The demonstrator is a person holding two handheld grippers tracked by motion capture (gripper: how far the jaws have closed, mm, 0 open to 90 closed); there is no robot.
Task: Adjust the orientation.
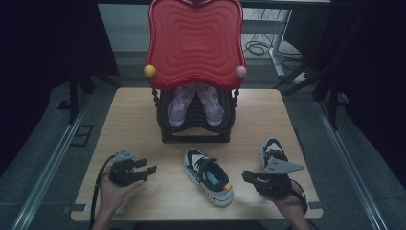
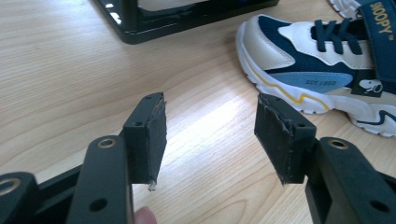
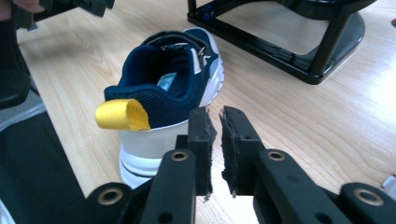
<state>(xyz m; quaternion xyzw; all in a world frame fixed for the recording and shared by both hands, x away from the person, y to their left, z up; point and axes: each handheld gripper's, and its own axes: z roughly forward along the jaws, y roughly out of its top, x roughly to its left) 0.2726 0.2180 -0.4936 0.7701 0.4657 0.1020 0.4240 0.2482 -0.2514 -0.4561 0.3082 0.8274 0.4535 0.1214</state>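
Both my grippers hover low over the desk [image 1: 143, 120], holding nothing.

My left gripper [image 2: 210, 135] has jaws spread wide, the navy sneaker [image 2: 322, 60] ahead to their right; my right gripper [image 3: 215, 149] has jaws nearly closed, that sneaker's yellow heel tab [image 3: 122, 114] just beyond their left.

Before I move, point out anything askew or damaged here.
The two navy-and-white sneakers lie apart: one angled at table centre, the other beside the right gripper. The foam on the left gripper's fingers looks frayed at its edges.
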